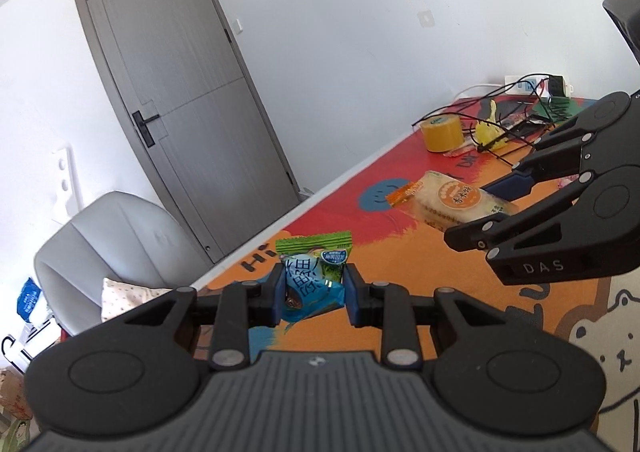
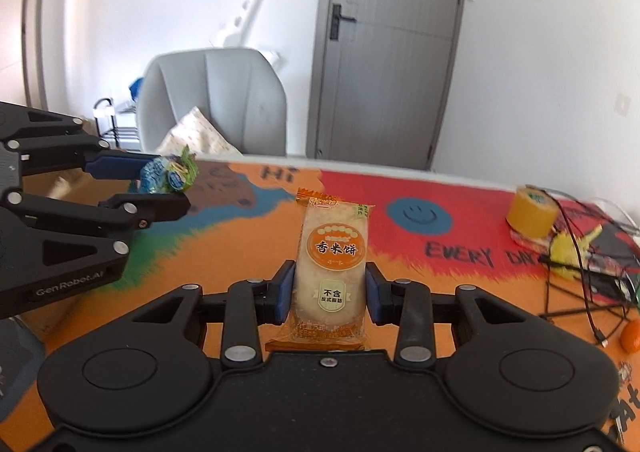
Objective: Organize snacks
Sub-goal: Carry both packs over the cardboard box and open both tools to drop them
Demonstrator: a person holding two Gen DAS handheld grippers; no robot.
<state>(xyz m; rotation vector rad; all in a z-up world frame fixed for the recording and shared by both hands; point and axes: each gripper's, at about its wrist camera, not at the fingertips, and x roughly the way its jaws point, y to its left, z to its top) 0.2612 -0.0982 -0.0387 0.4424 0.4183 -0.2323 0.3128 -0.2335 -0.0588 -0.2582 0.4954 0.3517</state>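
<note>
My left gripper (image 1: 313, 294) is shut on a blue and green snack packet (image 1: 314, 280) and holds it above the colourful table mat (image 1: 360, 336). In the right wrist view the left gripper (image 2: 160, 184) shows at the left with the same packet (image 2: 170, 172). My right gripper (image 2: 327, 294) is shut on an orange and white rice cracker packet (image 2: 331, 264), held upright above the mat (image 2: 420, 272). In the left wrist view the right gripper (image 1: 490, 204) holds that cracker packet (image 1: 448, 198) at the right.
A roll of yellow tape (image 2: 531, 212), a yellow toy (image 2: 570, 248) and tangled black cables (image 2: 580, 292) lie at the table's right end, with a power strip (image 1: 536, 84) by the wall. A grey chair (image 2: 216, 100) and a door (image 2: 394, 52) stand beyond the table.
</note>
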